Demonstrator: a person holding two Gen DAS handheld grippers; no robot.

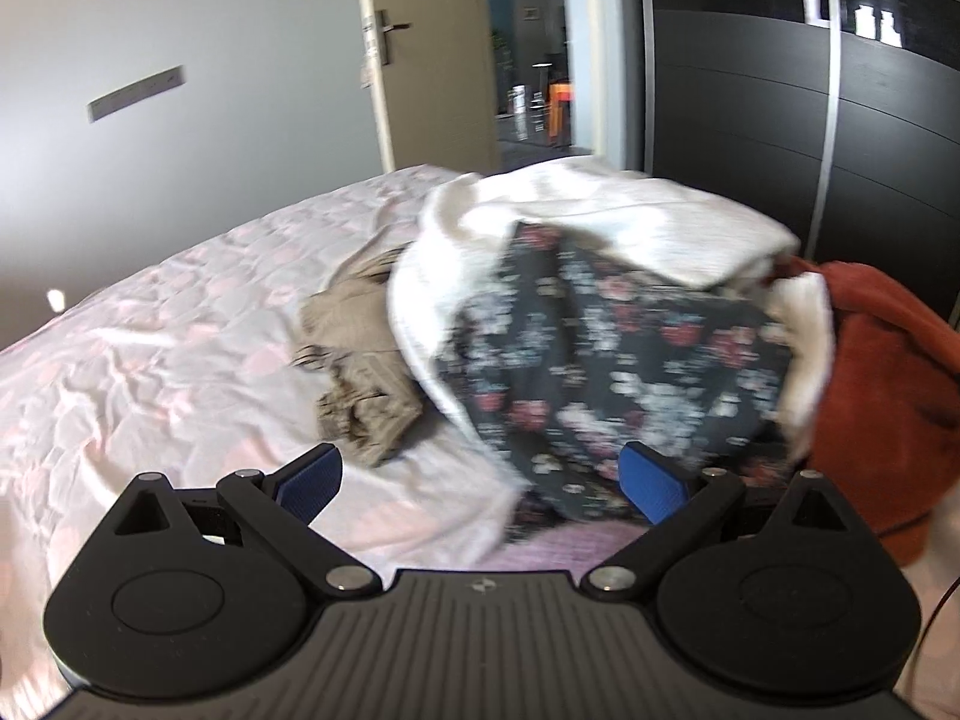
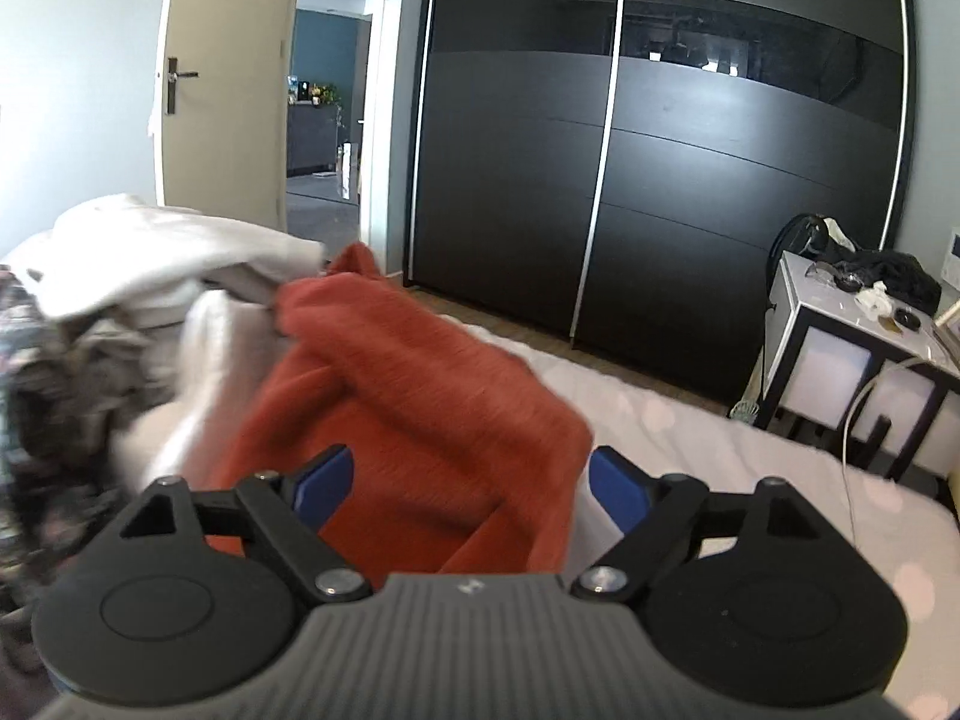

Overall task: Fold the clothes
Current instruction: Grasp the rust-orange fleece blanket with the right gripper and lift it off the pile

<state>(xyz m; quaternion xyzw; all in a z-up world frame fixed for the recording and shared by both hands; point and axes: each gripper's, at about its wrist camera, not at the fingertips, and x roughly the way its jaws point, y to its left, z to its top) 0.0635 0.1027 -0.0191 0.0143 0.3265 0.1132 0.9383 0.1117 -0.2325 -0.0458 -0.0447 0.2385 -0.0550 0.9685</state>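
A heap of clothes lies on the bed. In the left wrist view it shows a black floral garment (image 1: 612, 360) under a white garment (image 1: 600, 210), a crumpled beige garment (image 1: 360, 354) to the left and a rust-red garment (image 1: 882, 372) at the right. My left gripper (image 1: 480, 483) is open, low over the sheet at the near edge of the floral fabric, whose hem reaches its right pad. In the right wrist view the rust-red garment (image 2: 420, 372) lies between the wide jaws of my right gripper (image 2: 474, 489), which is open; its blue pads do not visibly pinch the cloth.
The bed's pale pink floral sheet (image 1: 150, 330) stretches left of the heap. A dark sliding wardrobe (image 2: 660, 150) stands beyond the bed, an open door (image 2: 222, 90) to its left. A bedside table (image 2: 852, 360) with clutter sits at the right.
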